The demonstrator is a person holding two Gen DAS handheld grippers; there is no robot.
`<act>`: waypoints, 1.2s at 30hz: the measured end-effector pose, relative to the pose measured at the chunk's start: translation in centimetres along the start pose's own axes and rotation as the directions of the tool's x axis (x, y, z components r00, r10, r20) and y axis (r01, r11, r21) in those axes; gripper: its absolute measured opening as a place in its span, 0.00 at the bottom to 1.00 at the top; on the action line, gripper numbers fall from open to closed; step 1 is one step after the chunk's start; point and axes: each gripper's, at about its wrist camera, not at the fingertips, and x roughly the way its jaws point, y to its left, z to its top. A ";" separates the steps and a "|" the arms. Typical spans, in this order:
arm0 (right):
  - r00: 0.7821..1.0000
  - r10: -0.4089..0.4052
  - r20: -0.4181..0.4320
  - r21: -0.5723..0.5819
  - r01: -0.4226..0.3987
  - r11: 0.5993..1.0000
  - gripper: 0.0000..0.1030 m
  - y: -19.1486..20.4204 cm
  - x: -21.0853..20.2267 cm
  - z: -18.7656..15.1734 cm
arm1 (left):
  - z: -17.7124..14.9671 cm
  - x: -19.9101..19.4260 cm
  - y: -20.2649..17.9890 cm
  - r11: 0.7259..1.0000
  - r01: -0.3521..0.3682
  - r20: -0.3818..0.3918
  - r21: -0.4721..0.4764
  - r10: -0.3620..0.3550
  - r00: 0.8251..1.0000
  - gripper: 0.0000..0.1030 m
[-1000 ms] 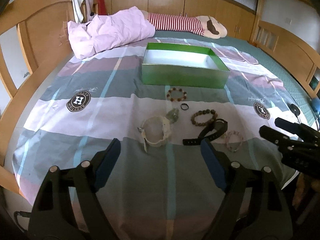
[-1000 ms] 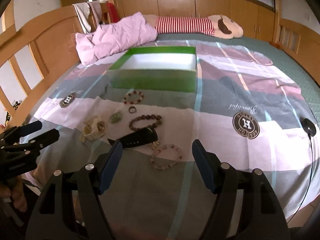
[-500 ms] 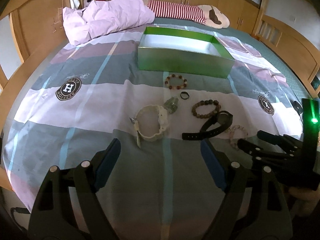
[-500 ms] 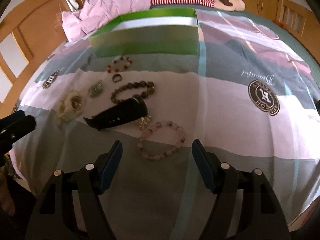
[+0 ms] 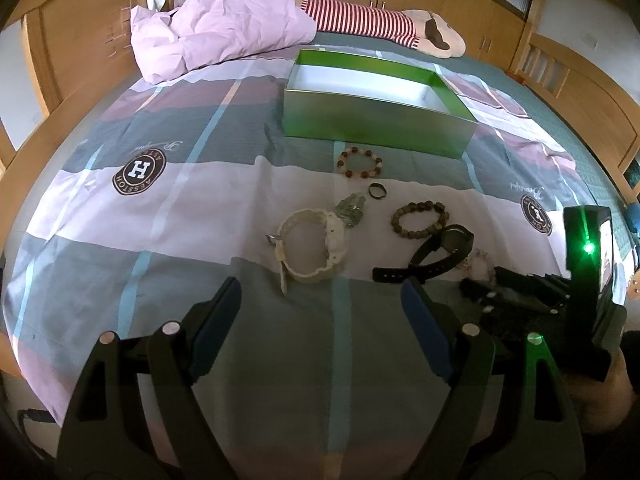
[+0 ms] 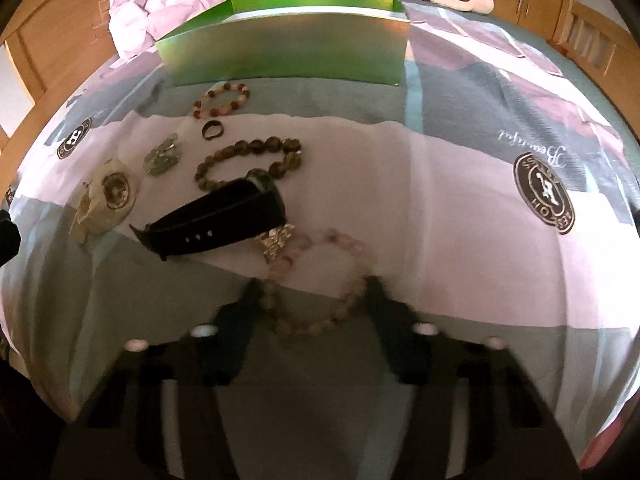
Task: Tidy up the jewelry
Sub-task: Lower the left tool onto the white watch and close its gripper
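— Did the right gripper (image 6: 312,300) move? A second before it hung well above the bed (image 6: 460,200).

— It had dropped low. Its jaws stood apart on either side of the pink bracelet (image 6: 320,280), near end between them, nothing clamped. I'd say a pickup was coming.

— And the left gripper (image 5: 320,304)?

— Crept forward a little, jaws apart, empty, the white watch (image 5: 312,248) just beyond.

— Further off?

— The black watch (image 6: 224,216), brown beads (image 6: 248,160), a ring (image 6: 212,130), then the green box (image 5: 380,116), nothing showing inside.

A pink bead bracelet (image 6: 320,280) is laid flat on the bed. A black watch (image 6: 216,220) is seen just beside it. An open green box (image 5: 376,108) stands beyond.
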 end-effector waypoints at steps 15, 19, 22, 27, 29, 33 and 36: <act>0.998 0.045 0.053 0.020 -0.046 0.999 0.08 0.1 -1.9 0.2 | 1.0 2.5 0.5 0.999 -0.041 -0.015 -0.016 0.041 0.999 0.79; 0.996 0.053 0.075 0.026 -0.055 0.998 0.08 0.0 -2.7 0.2 | 1.5 4.1 0.5 0.998 -0.067 -0.035 -0.004 0.067 0.997 0.79; 0.995 0.052 0.085 0.042 -0.056 0.998 0.08 -0.5 -3.0 0.2 | 1.6 5.3 0.4 0.997 -0.078 -0.059 0.000 0.078 0.995 0.79; 0.995 0.053 0.080 0.061 -0.057 0.996 0.08 -1.3 -3.1 0.0 | 1.8 7.2 -0.3 0.995 -0.097 -0.086 0.012 0.098 0.991 0.79; 0.995 0.058 0.080 0.061 -0.063 0.996 0.08 -1.4 -3.2 -0.1 | 2.0 8.4 -0.4 0.994 -0.110 -0.098 0.008 0.110 0.989 0.78; 0.995 0.064 0.081 0.052 -0.069 0.996 0.08 -1.2 -3.3 -0.1 | 1.7 10.2 0.0 0.995 -0.090 -0.138 -0.034 0.085 0.987 0.56; 0.994 0.076 0.081 0.045 -0.080 0.996 0.08 -1.0 -3.4 0.0 | 1.7 9.9 -0.4 0.996 -0.090 -0.109 -0.011 0.088 0.990 0.52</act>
